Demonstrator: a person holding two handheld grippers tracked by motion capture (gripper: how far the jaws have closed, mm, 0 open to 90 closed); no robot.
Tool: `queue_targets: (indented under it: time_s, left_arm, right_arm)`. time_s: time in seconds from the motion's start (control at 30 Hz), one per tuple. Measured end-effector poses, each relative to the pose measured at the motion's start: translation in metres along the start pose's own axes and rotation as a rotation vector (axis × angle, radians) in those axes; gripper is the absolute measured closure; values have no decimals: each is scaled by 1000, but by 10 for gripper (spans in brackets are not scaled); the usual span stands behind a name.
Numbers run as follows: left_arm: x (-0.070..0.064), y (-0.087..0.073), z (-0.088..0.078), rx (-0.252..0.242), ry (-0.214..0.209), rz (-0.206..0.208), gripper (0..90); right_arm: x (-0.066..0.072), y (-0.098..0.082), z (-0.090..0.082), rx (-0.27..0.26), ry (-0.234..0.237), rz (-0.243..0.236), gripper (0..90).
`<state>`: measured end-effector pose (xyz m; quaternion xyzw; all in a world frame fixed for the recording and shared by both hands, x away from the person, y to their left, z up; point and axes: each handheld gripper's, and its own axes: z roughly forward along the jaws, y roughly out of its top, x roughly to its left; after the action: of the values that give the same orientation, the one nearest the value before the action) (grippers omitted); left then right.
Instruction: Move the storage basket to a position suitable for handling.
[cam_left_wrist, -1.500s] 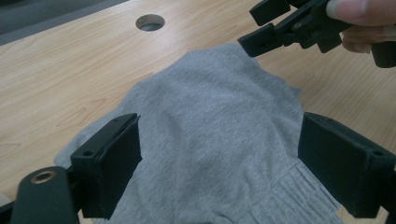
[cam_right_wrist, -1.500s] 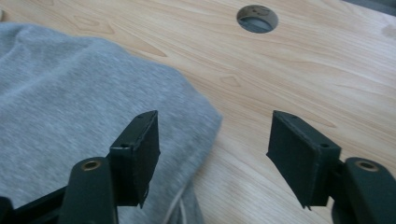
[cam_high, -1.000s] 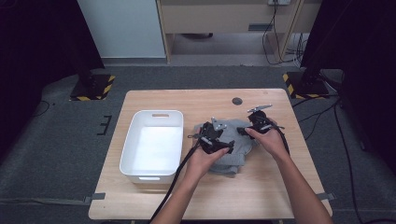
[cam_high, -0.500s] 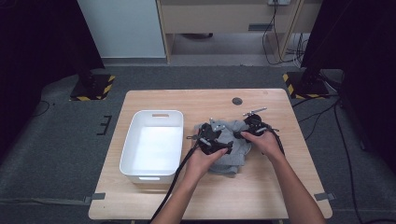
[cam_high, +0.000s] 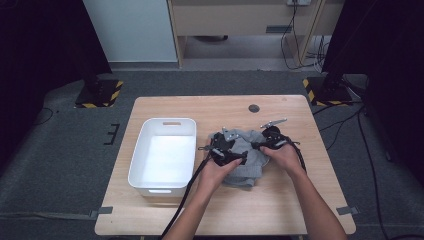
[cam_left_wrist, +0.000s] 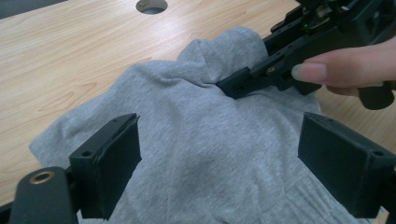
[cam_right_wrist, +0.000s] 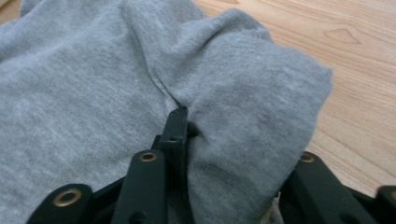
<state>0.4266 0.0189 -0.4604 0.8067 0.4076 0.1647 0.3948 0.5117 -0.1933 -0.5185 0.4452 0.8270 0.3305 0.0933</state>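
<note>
Two tools worked one grey cloth (cam_high: 245, 157), right of the bin (cam_high: 162, 155) at mid-counter. Right tool (cam_right_wrist: 224, 140) had just been closing, now pinching a fold; left tool (cam_left_wrist: 219, 158) gaped above it. Next, likely: left grabs.

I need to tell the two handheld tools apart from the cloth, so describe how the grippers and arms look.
Both the left gripper and the right gripper are black, with two flat, rectangular, foam-like padded jaws on bars that carry brass-coloured rivets. A black cable trails from the left gripper toward the person. A grey three-cornered plate tops the right gripper. Both forearms are bare, no sleeves.
</note>
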Motion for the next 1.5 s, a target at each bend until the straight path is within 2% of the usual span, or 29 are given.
queue_targets:
  time_s: [0.17,0.23,0.3,0.47,0.7,0.9,1.0,1.3,1.43,1.5]
  left_arm:
    - [2,-2,3,0,11,-5,123]
    - [5,-5,7,14,18,-5,123]
    - [7,-7,10,14,27,-19,123]
    - [13,-12,19,60,40,-16,124]
    - [15,-19,29,88,68,-22,129]
    - [20,-28,38,104,95,-51,133]
    - [23,-33,43,126,93,-61,129]
    - [26,-41,48,131,81,-83,116]
    - [29,-46,50,118,67,-119,101]
    - [29,-48,51,105,71,-114,86]
  right_arm:
    - [-2,-3,-6,19,-17,-23,669]
    - [-6,-5,-9,20,-21,-27,669]
    - [-9,-8,-12,23,-25,-27,669]
    - [-15,-12,-18,30,-36,-29,667]
    - [-20,-15,-22,34,-39,-36,664]
    - [-22,-18,-24,29,-46,-39,661]
    - [-22,-18,-24,28,-46,-38,660]
    - [-22,-18,-24,28,-52,-38,651]
    - [-21,-17,-24,27,-58,-37,649]
    - [-21,-17,-24,27,-58,-37,648]
